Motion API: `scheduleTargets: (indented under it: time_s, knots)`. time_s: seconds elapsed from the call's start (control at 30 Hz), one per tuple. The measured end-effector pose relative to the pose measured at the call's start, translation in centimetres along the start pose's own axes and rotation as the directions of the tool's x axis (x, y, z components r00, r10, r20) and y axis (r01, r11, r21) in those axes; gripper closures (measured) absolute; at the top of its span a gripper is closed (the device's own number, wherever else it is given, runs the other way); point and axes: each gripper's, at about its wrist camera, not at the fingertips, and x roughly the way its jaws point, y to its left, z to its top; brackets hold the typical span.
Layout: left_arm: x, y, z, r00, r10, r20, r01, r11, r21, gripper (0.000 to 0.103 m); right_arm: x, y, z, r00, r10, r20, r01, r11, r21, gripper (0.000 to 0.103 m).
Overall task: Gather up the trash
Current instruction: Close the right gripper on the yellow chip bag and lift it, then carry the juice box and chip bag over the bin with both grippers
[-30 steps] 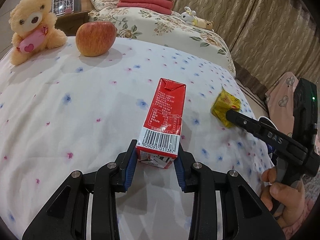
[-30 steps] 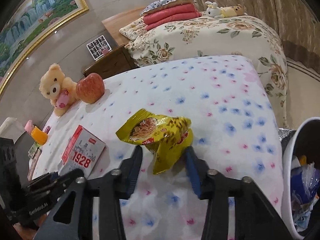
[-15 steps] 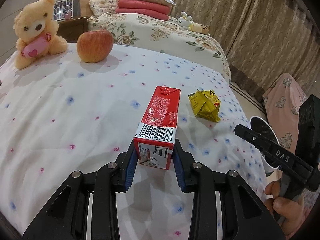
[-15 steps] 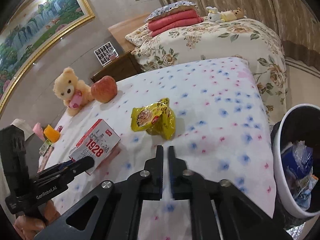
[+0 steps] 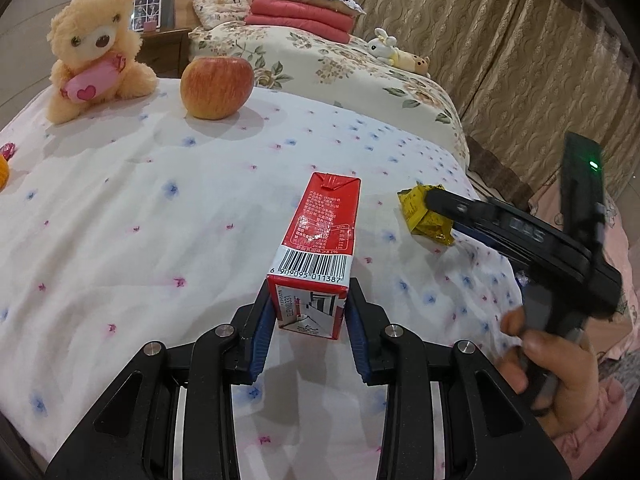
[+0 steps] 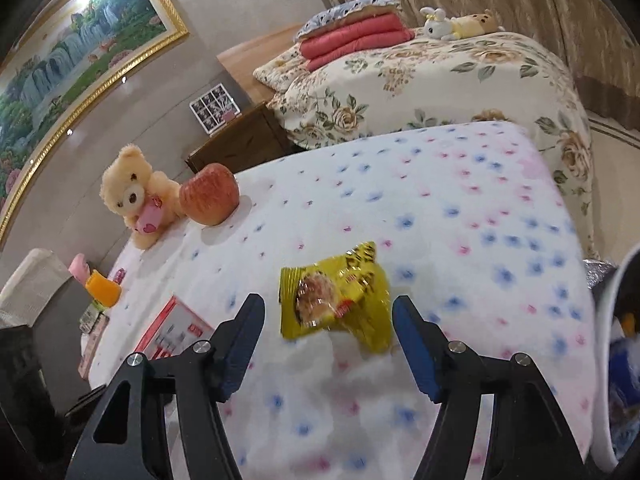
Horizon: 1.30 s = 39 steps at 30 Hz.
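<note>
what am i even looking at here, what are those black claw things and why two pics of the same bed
No robot here: a person holds a hand-operated two-finger clamp in each hand, and each clamp carries a fisheye camera looking along its fingers. So the two pictures are the left clamp's view and the right clamp's view.

In the left view, the left gripper is closed on a red drink carton; the person's hand holding the other tool shows at right. In the right view, the right gripper is open, its fingers on either side of a crumpled yellow snack wrapper, not gripping it.

Also on the flowered bedsheet: a teddy bear and an apple. A white trash bin sits at the right edge.
</note>
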Motion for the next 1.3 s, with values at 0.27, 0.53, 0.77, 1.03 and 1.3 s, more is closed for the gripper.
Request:
scheduleTargets:
  time_s: [0.27,0.53,0.77,1.03,1.3]
  knots:
    - [0.3,0.8,0.2,1.000,-0.002,-0.008,0.002,1.000,-0.022,0.071,0.5,-0.7,-0.7,0.999,-0.028,-0.019,0.028,1.000,0.010,0.071]
    - [0.1,-0.6,0.1,1.000,-0.025,-0.007,0.025,1.000,-0.002,0.071,-3.2,-1.4,-2.1,1.000,-0.007,0.012,0.007,1.000,0.018,0.071]
    - [-0.2,-3.7,-0.3,0.998,-0.061,-0.012,0.061,0.997,0.051,0.071,-6.5,-2.6,-3.3,0.999,-0.026,0.036,0.025,0.999,0.024,0.071]
    - [0.1,-7.5,-1.2,0.994,-0.102,-0.038,0.105,0.988,0.110,0.071,-9.6,-4.7,-4.7,0.997,-0.053,0.060,0.049,0.997,0.059,0.071]
    - [0.1,-11.0,-1.9,0.988,-0.140,-0.058,0.148,0.972,0.180,0.071,-12.4,-7.5,-6.0,0.991,-0.096,0.091,0.084,0.989,0.121,0.071]
